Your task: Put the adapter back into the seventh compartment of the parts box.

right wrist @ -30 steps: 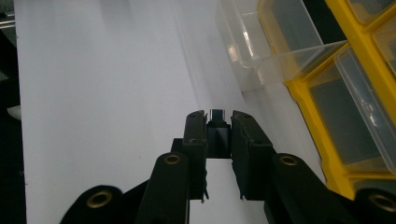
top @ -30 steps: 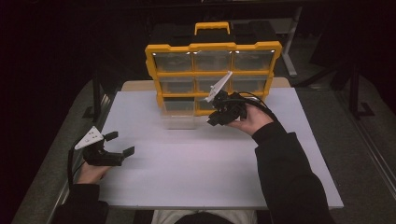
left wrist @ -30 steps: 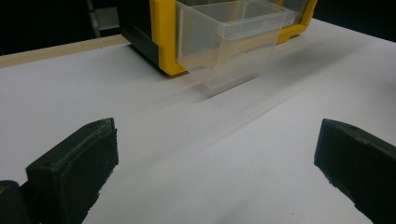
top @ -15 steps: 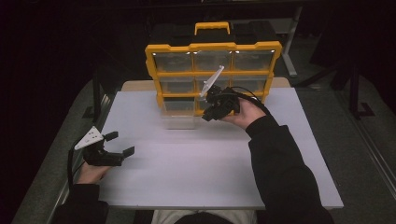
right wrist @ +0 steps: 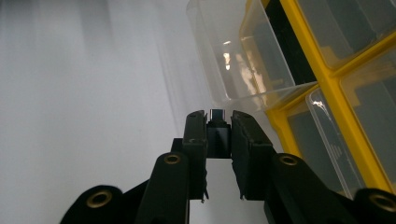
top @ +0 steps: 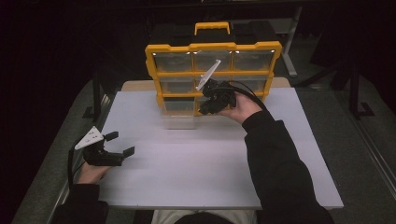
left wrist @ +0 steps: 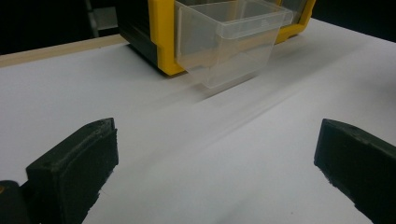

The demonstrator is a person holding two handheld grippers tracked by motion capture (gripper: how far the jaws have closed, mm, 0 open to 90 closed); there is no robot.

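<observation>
R gripper (right wrist: 218, 122) clamps small black plug (right wrist: 217, 125) by pulled-out clear drawer (top: 178, 115) of yellow organizer (top: 154, 63), 12 o'clock. L gripper (top: 120, 143) open, 8 o'clock, nothing between.

The desk (top: 187, 177) is viewed from above its near edge, looking forward and down; the yellow organizer (top: 212, 70) is seen at the far edge. A low, close look across the desk toward the pulled-out clear drawer (left wrist: 229, 39) is given by the left gripper view. That drawer (right wrist: 243, 56) is met very near by the right gripper view. The drawer is shared by all three.
</observation>
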